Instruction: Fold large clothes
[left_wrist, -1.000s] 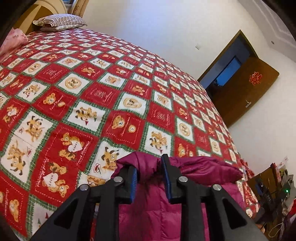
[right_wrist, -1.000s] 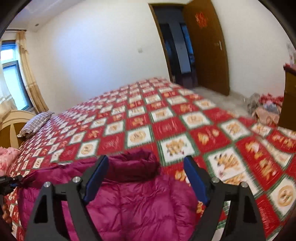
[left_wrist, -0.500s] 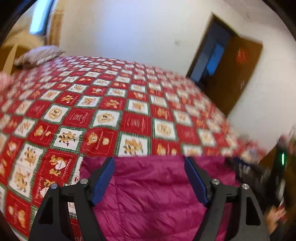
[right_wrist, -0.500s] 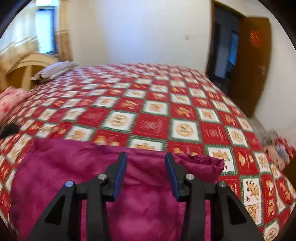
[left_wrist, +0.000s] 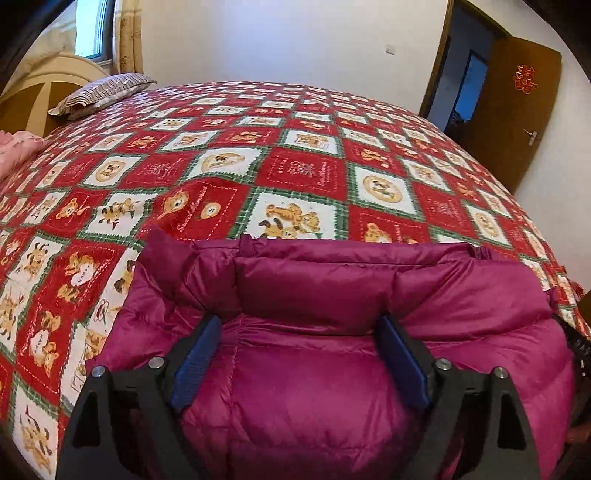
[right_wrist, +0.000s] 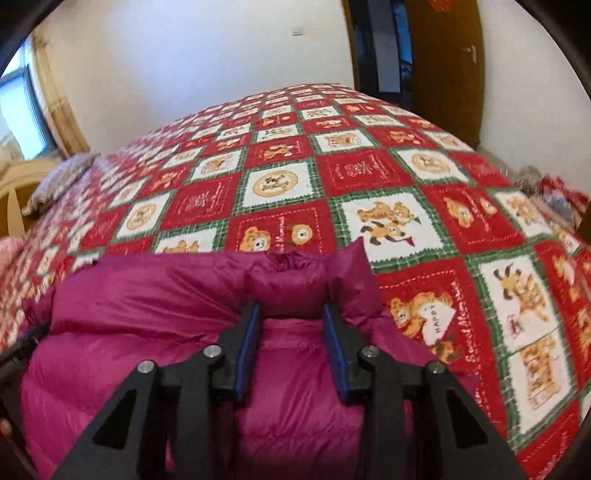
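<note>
Home bedroom. I'm at a wide bed (left_wrist: 303, 177) under a red teddy-bear quilt; striped pillow (left_wrist: 99, 94) and headboard (left_wrist: 44, 92) at 10 o'clock, curtained window (left_wrist: 94, 29) at 11, wooden door (left_wrist: 513, 122) at 2.

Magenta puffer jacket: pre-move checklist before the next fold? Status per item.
1. Left gripper free of fabric: ok, open wide over the magenta puffer jacket.
2. Right gripper hold: cannot tell; narrow gap with a puffy fold between the pads, pinch not confirmed.
3. Jacket lying on the bedspread: ok.
4. Far edge folded over: ok, a doubled layer runs along the far side.
5. Room ahead on the bedspread: ok, nothing lies on it just beyond the jacket.
6. Striped pillow out of the way: ok, far back at the headboard.
</note>
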